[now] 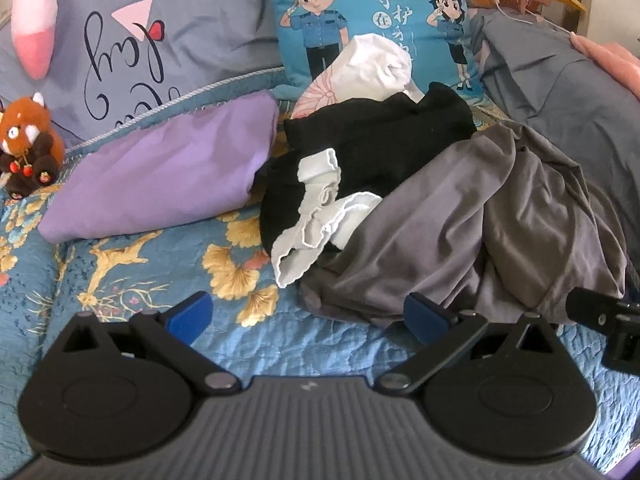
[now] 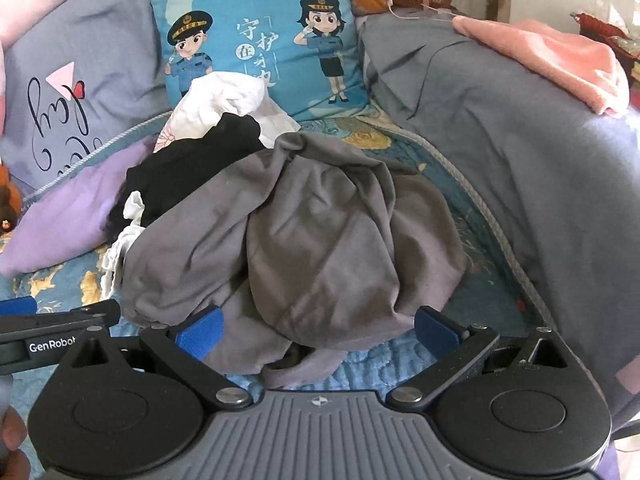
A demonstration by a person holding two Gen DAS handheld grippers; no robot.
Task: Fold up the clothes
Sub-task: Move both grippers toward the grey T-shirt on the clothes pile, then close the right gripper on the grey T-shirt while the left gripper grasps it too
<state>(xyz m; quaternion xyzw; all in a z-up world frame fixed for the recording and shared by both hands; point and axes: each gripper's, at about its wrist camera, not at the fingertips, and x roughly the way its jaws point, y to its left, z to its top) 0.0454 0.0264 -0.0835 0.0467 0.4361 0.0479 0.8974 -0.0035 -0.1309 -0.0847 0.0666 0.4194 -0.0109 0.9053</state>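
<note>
A crumpled grey garment (image 1: pixel 472 220) (image 2: pixel 304 232) lies on the blue patterned bedspread (image 1: pixel 132 264), at the front of a heap. Behind it are a black garment (image 1: pixel 368 144) (image 2: pixel 188 168) with a white frilled piece (image 1: pixel 320 208) (image 2: pixel 120 244), and a white cloth (image 1: pixel 372 68) (image 2: pixel 224 100) at the back. My left gripper (image 1: pixel 308 316) is open just short of the grey garment's near edge, nothing between its fingers. My right gripper (image 2: pixel 316 328) is open, and the grey garment's front fold lies between its blue pads without being clamped.
A folded purple cloth (image 1: pixel 160 176) (image 2: pixel 68 216) lies left of the heap. A blue cartoon cushion (image 1: pixel 360 12) (image 2: pixel 256 40), grey pillows (image 1: pixel 140 48), a grey quilt (image 2: pixel 520 140) with a pink towel (image 2: pixel 560 60) and a plush toy (image 1: pixel 28 144) ring the bed.
</note>
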